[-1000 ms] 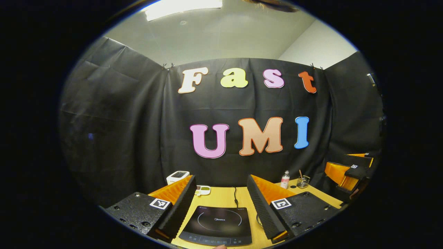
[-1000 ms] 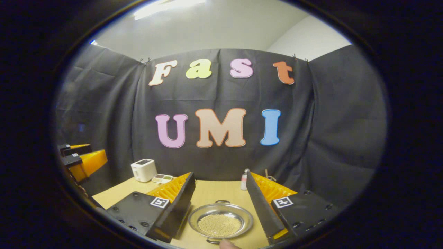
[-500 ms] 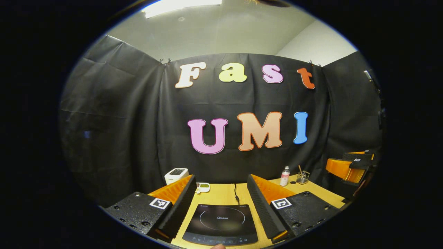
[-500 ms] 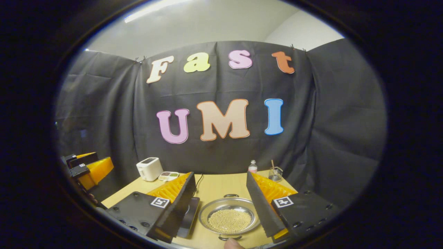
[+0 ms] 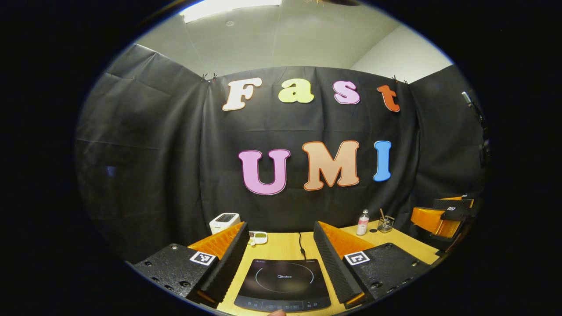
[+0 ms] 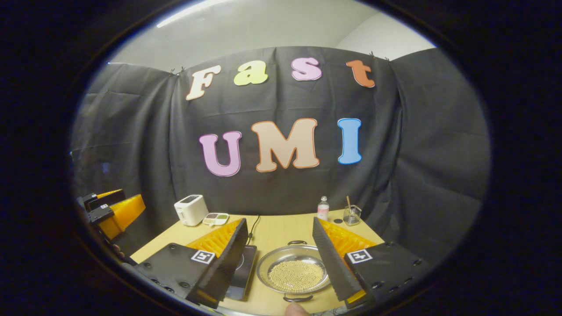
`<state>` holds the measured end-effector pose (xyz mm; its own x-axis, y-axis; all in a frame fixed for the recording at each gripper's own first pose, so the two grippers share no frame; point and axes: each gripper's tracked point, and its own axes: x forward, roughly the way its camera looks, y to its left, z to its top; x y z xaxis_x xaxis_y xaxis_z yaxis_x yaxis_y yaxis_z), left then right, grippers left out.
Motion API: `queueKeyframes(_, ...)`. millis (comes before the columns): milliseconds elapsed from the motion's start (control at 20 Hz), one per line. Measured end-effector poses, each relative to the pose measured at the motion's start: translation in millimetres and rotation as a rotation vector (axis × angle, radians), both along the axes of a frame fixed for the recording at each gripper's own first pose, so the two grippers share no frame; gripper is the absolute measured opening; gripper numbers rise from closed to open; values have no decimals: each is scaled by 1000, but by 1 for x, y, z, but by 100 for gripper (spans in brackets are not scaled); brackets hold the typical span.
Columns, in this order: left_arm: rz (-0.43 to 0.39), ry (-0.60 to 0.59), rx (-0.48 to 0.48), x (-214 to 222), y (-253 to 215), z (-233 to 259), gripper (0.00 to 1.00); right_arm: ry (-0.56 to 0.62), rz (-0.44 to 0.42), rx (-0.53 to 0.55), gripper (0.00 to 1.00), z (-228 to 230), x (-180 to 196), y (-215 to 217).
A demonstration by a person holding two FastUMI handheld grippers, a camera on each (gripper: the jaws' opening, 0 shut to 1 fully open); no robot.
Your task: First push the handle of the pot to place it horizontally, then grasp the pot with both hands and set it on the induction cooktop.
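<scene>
Step one pending: pot handles point front-back, near desk front edge. Both grippers, left and right, spread, empty. Next: push handle sideways.

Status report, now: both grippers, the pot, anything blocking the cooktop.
Left gripper open, above the induction cooktop. Right gripper open, over the pot. Pot on the table, handles near and far, untouched. Cooktop surface bare.

The pot was a shallow round metal pan holding pale beads, one loop handle far, one near; it sat on the table just right of the flat black cooktop.
</scene>
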<state>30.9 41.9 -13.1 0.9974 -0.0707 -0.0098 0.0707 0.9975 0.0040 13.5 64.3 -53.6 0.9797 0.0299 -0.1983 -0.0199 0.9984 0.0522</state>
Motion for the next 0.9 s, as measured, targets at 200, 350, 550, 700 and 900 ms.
queueKeyframes(200, 3, 8, -2, 1, 3, -3, 89, 40, 11, 1, 87, -15, 5, 3)
queueKeyframes(350, 2, 10, -2, 3, 4, -5, 91, 85, 2, 12, 79, -31, 8, 2)
queueKeyframes(550, 7, 9, 12, 5, 12, -5, 91, 181, 35, 34, 43, -66, 6, 13)
queueKeyframes(700, -8, 20, 3, 2, 11, -9, 91, 300, 47, 49, 36, -112, 2, 18)
queueKeyframes(900, -32, 13, -2, -2, 13, -9, 89, 498, 65, 41, 9, -174, -29, 23)
